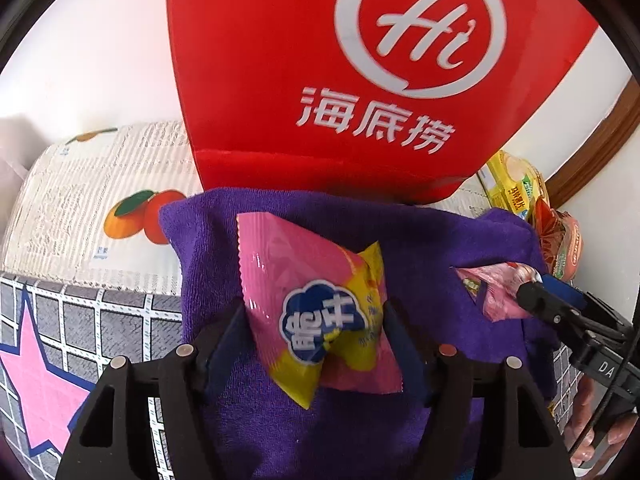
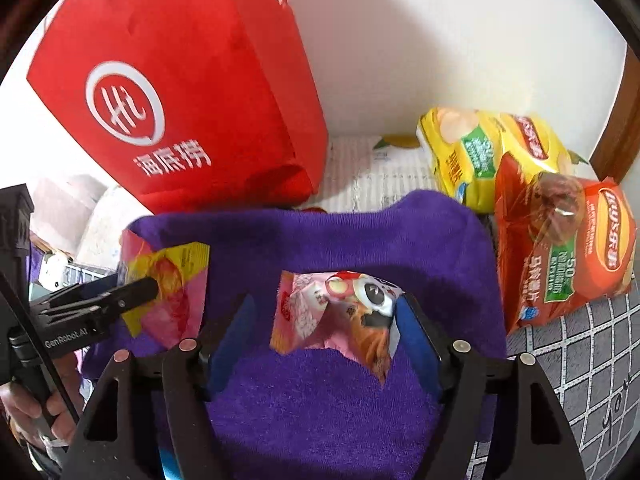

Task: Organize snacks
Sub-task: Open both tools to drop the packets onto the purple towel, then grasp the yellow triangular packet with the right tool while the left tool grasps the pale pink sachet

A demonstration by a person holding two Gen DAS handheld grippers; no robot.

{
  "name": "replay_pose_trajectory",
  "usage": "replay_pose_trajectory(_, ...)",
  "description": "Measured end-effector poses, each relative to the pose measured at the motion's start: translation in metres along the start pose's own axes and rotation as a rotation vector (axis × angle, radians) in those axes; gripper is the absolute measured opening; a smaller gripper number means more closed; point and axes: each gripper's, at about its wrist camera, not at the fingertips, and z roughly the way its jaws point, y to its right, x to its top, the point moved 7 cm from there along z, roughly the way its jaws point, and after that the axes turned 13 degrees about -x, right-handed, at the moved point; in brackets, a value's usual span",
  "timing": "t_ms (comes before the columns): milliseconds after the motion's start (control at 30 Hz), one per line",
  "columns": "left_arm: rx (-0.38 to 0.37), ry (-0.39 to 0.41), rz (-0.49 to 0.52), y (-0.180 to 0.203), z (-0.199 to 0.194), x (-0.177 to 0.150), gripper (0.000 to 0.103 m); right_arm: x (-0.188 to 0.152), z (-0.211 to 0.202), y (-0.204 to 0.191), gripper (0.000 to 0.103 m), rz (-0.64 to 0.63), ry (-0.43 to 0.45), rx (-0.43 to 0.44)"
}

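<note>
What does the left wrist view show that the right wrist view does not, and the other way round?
Only the left wrist view shows the orange fruit print on the white cloth and the pink star on the grey checked cover. Only the right wrist view shows the red chip bag whole, with the yellow chip bag behind it; the left view catches just their edges. Both show the red paper bag, the purple towel, the pink and yellow snack packet between the left gripper's fingers, and the pale pink packet at the right gripper.
</note>
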Motion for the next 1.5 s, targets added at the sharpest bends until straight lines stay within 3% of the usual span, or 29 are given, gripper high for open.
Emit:
replay_pose_trajectory(100, -0.008, 0.022, 0.015, 0.006, -0.007, 0.002, 0.075, 0.002, -0.008, 0.000, 0.073, -0.003, 0.015, -0.003)
replay_pose_trajectory(300, 0.019, 0.055, 0.039, 0.011, -0.018, 0.005, 0.075, 0.005, -0.021, -0.001, 0.073, -0.001, 0.032, 0.018)
replay_pose_trajectory(400, 0.024, 0.073, 0.047, 0.013, -0.023, 0.008, 0.075, 0.007, -0.028, 0.000, 0.073, -0.008, 0.049, -0.016)
replay_pose_trajectory(600, 0.010, 0.076, 0.050, 0.018, -0.030, 0.007, 0.075, 0.012, -0.042, 0.006, 0.087, 0.005, 0.090, -0.107)
replay_pose_trajectory(700, 0.005, 0.080, 0.066, 0.025, -0.036, 0.007, 0.075, 0.015, -0.054, 0.012, 0.087, 0.048, 0.112, -0.131)
replay_pose_trajectory(867, -0.009, 0.117, 0.101, 0.039, -0.055, 0.007, 0.075, 0.014, -0.085, 0.021, 0.087, 0.092, 0.184, -0.082)
replay_pose_trajectory(1000, -0.025, 0.133, 0.137, 0.054, -0.070, 0.003, 0.075, -0.005, -0.107, 0.036, 0.087, 0.106, 0.213, -0.124)
replay_pose_trajectory(1200, -0.025, 0.175, 0.209, 0.082, -0.093, -0.008, 0.075, -0.054, -0.126, 0.064, 0.087, 0.085, 0.169, -0.208)
replay_pose_trajectory(1400, -0.067, 0.182, 0.236, 0.099, -0.116, -0.034, 0.075, -0.109, -0.130, 0.085, 0.087, 0.099, 0.110, -0.241)
replay_pose_trajectory(1500, -0.061, 0.193, 0.232, 0.096, -0.129, -0.051, 0.075, -0.134, -0.127, 0.087, 0.087, 0.114, 0.102, -0.204)
